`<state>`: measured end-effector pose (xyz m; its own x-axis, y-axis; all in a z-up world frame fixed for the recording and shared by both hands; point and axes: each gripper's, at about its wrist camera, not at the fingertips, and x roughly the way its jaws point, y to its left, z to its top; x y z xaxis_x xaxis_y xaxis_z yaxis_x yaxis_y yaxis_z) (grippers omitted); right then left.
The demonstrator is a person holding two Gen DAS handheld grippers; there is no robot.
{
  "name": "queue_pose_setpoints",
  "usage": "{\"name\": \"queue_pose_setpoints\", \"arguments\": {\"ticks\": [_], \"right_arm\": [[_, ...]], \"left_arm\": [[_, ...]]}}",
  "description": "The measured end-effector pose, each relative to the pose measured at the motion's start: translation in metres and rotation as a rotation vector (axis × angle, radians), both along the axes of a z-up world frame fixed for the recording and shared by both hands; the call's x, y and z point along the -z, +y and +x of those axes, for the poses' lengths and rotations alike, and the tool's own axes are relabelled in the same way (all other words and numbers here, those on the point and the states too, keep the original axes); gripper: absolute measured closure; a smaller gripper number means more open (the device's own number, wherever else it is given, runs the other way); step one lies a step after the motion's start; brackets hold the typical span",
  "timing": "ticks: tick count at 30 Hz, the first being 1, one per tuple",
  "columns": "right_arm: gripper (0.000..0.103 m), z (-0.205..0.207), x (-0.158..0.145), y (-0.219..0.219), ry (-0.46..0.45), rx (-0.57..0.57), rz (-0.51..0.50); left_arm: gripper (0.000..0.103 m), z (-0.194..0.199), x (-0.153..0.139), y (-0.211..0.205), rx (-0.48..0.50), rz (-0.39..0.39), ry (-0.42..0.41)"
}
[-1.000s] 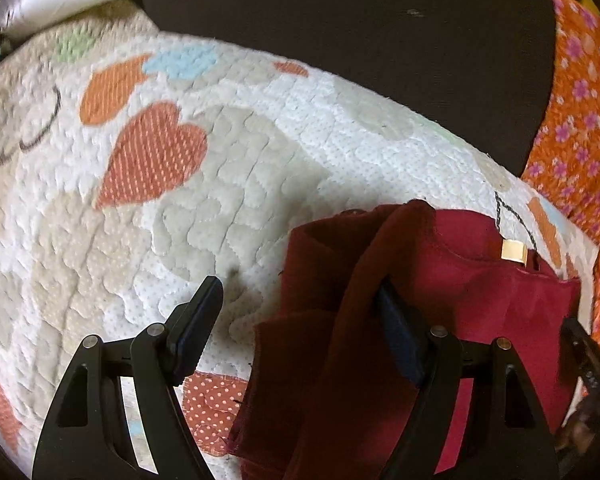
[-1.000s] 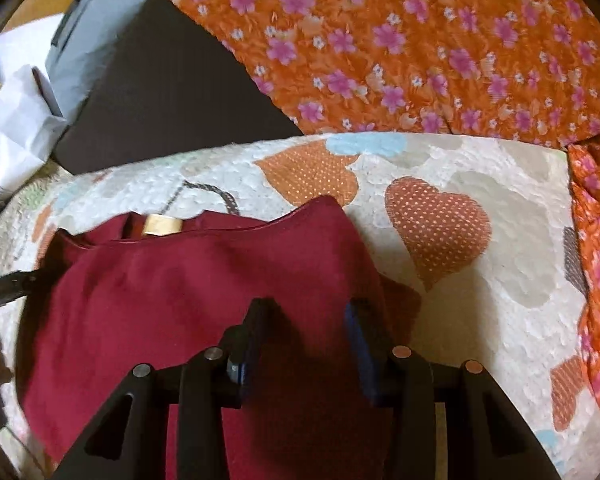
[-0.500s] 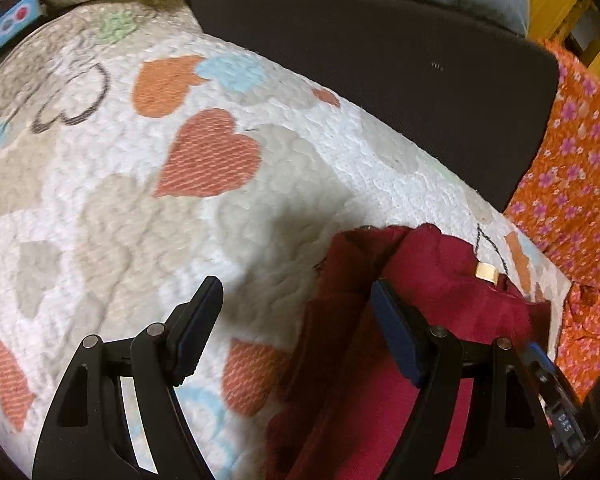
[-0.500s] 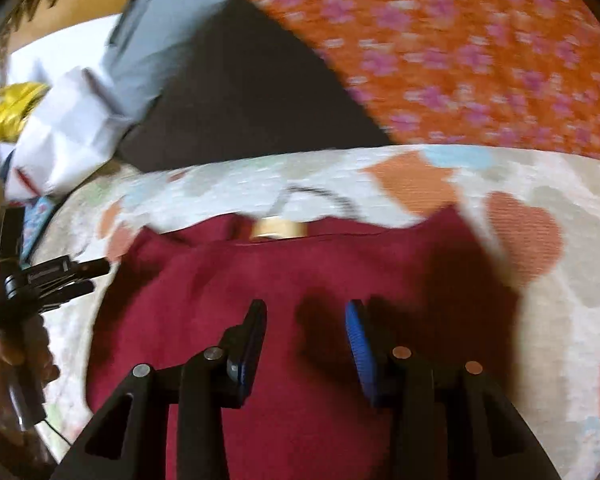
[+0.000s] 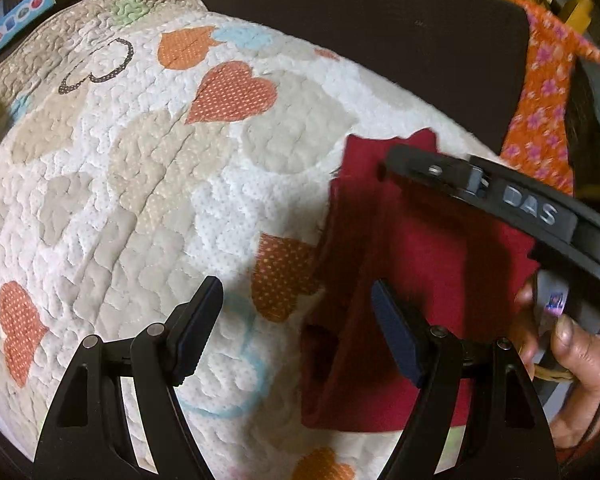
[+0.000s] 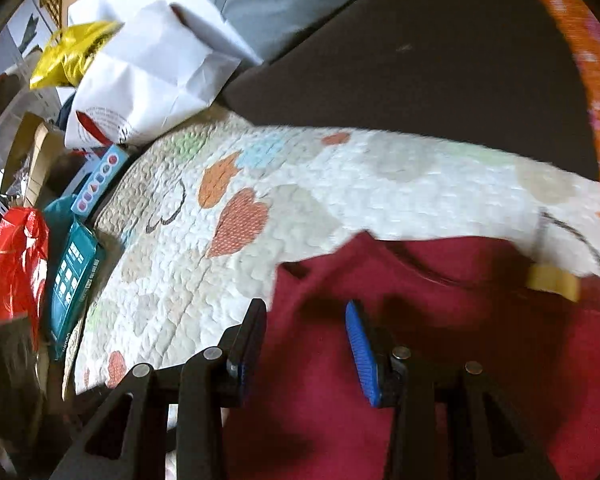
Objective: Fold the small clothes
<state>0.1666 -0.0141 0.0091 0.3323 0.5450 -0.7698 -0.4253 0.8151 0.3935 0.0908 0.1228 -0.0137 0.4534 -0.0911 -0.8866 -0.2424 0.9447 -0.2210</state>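
Maroon cloth garment [image 5: 412,264] is seen lying partly folded on the white quilted mat with heart patches [image 5: 148,168], toward the mat's right side in the left wrist view. A small tan label [image 6: 554,282] is sewn at the garment's neckline. Left gripper [image 5: 296,328] is held with jaws spread wide, nothing between them; its right finger is over the garment's left edge, its left finger over bare mat. Right gripper [image 6: 306,344] is likewise spread apart and nothing is pinched; contact with the cloth below cannot be told. Right gripper's black body is seen across the garment in the left wrist view, gripped by a hand [image 5: 572,356]. Beyond the mat's far edge a dark brown cushion [image 5: 364,32] is seen, beside it orange flowered fabric [image 5: 548,92]. Left of the mat a white paper bag [image 6: 148,76], teal box [image 6: 74,276] and red plastic bag [image 6: 14,264] are piled.
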Motion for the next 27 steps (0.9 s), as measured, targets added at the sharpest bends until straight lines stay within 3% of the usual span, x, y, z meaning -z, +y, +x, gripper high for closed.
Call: {"name": "queue_pose_setpoints", "arguments": {"ticks": [2, 4, 7, 10, 14, 17, 21, 27], "right_arm": [[0.064, 0.007, 0.012, 0.016, 0.012, -0.012, -0.050], [0.089, 0.008, 0.017, 0.022, -0.029, -0.010, -0.110], [0.093, 0.012, 0.020, 0.022, -0.039, 0.010, -0.085], [0.093, 0.020, 0.031, 0.019, 0.002, 0.042, -0.021], [0.092, 0.017, 0.046, 0.024, 0.007, 0.027, -0.045], [0.089, 0.011, 0.036, 0.012, 0.005, 0.033, 0.004], [0.069, -0.007, 0.016, -0.012, -0.013, 0.043, 0.060], [0.067, -0.033, 0.003, -0.048, -0.046, 0.072, 0.061]], "left_arm": [[0.026, 0.004, 0.003, 0.000, -0.002, 0.024, 0.007], [0.026, 0.006, 0.006, 0.001, -0.005, 0.031, 0.012], [0.026, 0.010, 0.010, 0.004, -0.008, 0.031, 0.023], [0.026, 0.014, 0.013, 0.005, -0.013, 0.035, 0.024], [0.026, 0.017, 0.017, 0.004, -0.019, 0.046, 0.024], [0.026, 0.019, 0.017, 0.003, -0.021, 0.045, 0.018], [0.026, 0.019, 0.014, 0.002, -0.023, 0.040, -0.001], [0.026, 0.020, 0.012, 0.000, -0.018, 0.028, -0.022]]}}
